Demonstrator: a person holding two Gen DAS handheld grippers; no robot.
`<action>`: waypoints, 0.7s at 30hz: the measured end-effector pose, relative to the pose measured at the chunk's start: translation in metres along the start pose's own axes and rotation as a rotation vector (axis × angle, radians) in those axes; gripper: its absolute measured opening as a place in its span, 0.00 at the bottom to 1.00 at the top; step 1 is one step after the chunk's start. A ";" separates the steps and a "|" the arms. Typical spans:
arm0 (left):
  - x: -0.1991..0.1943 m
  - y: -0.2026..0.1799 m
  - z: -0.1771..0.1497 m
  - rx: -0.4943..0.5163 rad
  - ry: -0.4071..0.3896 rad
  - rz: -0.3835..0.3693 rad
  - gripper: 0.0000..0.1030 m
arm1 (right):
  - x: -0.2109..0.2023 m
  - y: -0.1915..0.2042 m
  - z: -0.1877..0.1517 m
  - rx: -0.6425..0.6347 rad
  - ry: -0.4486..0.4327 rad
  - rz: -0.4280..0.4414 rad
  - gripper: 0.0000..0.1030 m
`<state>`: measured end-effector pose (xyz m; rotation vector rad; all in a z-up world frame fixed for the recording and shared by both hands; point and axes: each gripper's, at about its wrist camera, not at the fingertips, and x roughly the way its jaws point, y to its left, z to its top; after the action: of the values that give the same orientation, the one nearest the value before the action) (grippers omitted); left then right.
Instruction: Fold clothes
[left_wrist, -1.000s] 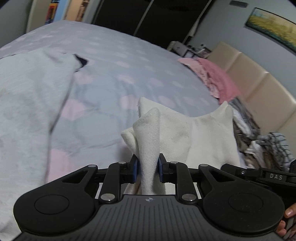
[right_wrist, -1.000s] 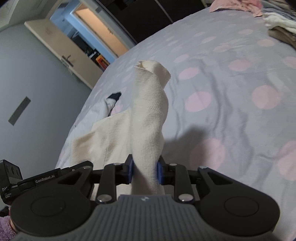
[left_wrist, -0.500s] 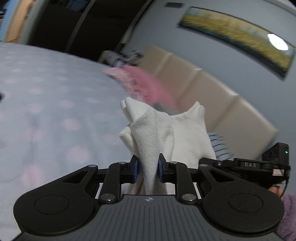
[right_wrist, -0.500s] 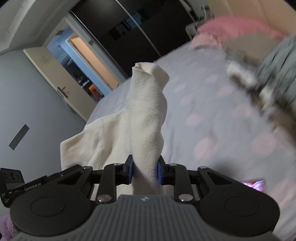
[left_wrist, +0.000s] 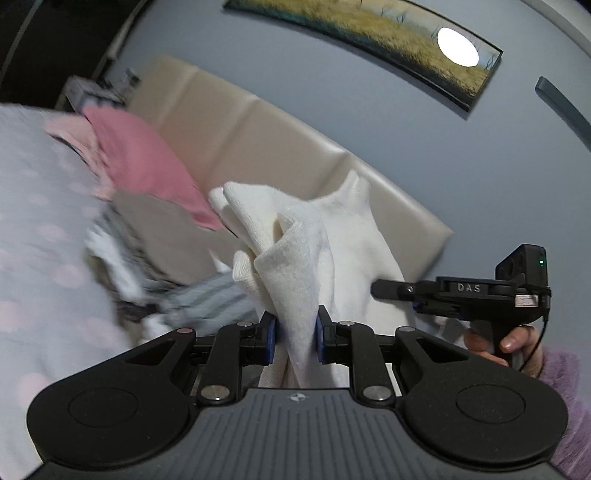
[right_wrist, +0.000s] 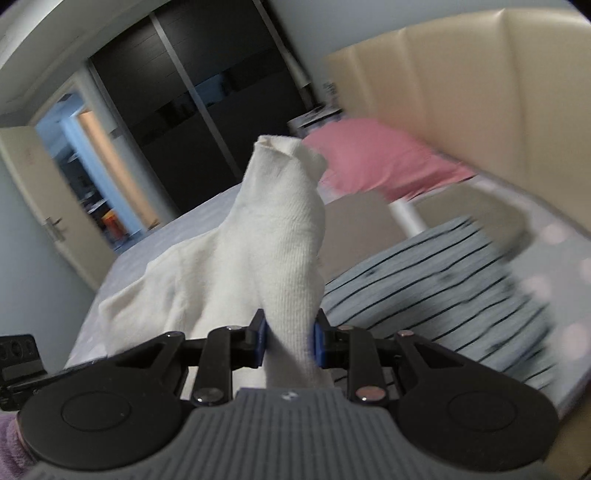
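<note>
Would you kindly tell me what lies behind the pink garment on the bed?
Behind the pink garment stands the beige padded headboard. Its lower edge is covered by the garment, and blur hides finer detail.

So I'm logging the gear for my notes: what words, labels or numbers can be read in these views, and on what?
"DAS": raised letters on the black body of the right claw, seen from the left wrist.
Small white sticker behind it: too small to read.
Nothing else is legible.
</note>
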<state>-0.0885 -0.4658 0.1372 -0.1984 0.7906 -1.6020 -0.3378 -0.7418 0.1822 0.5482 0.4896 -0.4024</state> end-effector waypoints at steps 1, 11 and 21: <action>0.011 0.000 0.001 -0.010 0.005 -0.010 0.17 | -0.005 -0.011 0.008 0.001 -0.009 -0.022 0.27; 0.107 0.011 -0.004 -0.082 0.064 -0.001 0.17 | 0.031 -0.081 0.063 -0.048 0.058 -0.173 0.27; 0.145 0.046 -0.008 -0.054 0.163 0.104 0.18 | 0.114 -0.126 0.048 -0.017 0.126 -0.226 0.31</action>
<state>-0.0861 -0.5970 0.0589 -0.0646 0.9557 -1.5125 -0.2905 -0.8941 0.1071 0.5052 0.6791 -0.5809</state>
